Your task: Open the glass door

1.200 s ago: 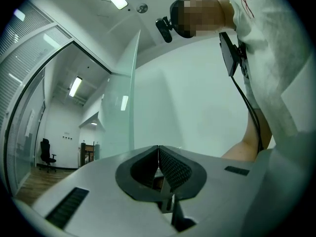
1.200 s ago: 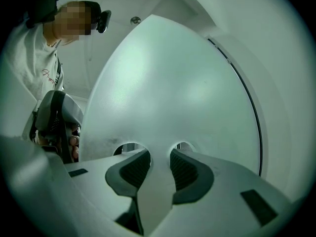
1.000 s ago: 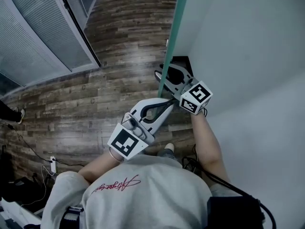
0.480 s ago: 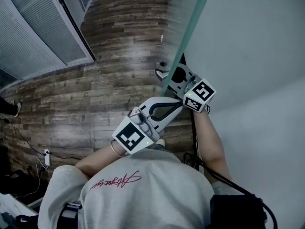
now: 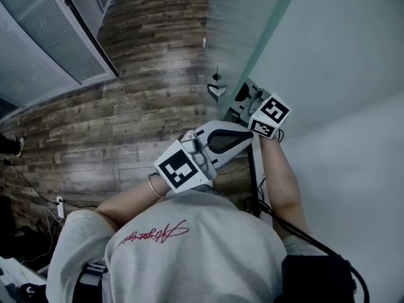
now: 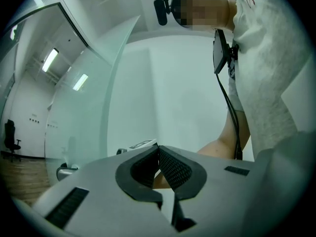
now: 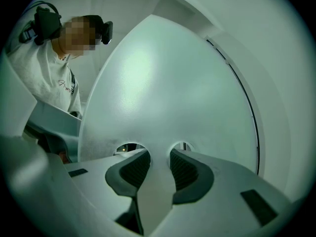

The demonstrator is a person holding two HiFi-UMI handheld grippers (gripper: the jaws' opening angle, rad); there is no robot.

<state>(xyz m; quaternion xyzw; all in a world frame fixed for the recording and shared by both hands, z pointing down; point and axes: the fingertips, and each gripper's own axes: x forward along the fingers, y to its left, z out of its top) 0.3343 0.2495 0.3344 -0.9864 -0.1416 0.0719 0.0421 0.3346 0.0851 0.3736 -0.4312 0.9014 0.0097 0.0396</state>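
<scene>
The frosted glass door [image 5: 243, 30] stands ajar, its green edge running down to my right gripper [image 5: 243, 98]. A chrome lever handle [image 5: 218, 92] sits on the door's far side, left of that gripper. In the right gripper view the door [image 7: 168, 83] fills the picture. The right gripper [image 7: 159, 154] has its pads apart against the pale door. Whether they grip anything is unclear. My left gripper [image 5: 247, 137] is level just below the right one. In its own view the left gripper [image 6: 158, 149] is shut on nothing, with the door [image 6: 84, 107] and handle [image 6: 66, 171] to its left.
Wood plank floor [image 5: 145, 106] spreads left of the door. A partition with blinds [image 5: 38, 55] runs along the upper left. A white wall [image 5: 353, 74] closes the right side. Cables [image 5: 38, 201] lie on the floor at the left. An office chair [image 6: 10, 135] stands far off.
In the head view the door's edge has tilted further right and more of its face shows. Both grippers have moved up and right, and the handle now lies farther from the right gripper.
</scene>
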